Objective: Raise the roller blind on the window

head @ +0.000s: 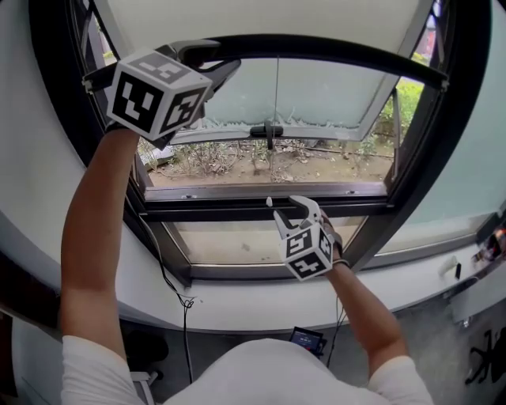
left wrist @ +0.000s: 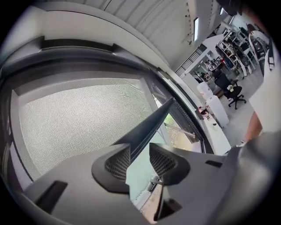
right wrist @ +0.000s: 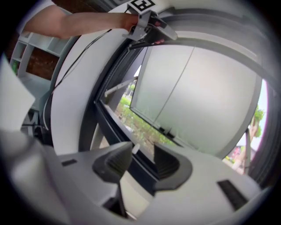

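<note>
The roller blind's pale fabric (head: 261, 16) hangs at the top of the window, and its dark bottom bar (head: 332, 51) runs across the pane. My left gripper (head: 212, 62) is raised at the bar's left end, shut on it. In the left gripper view the bar (left wrist: 151, 125) runs up from between the pads (left wrist: 118, 165), with mesh fabric (left wrist: 79, 123) behind. My right gripper (head: 286, 207) is lower, in front of the window's dark lower frame (head: 237, 212). It is open with nothing between its pads (right wrist: 167, 162); a small white tab (right wrist: 135, 149) shows just beyond them.
An outward-tilted sash (head: 316, 95) with a handle (head: 267, 130) stands open over dry ground and plants. A white sill (head: 237, 304) curves below, with a black cable (head: 170, 277) hanging over it. Office chairs and desks (left wrist: 232, 92) lie behind.
</note>
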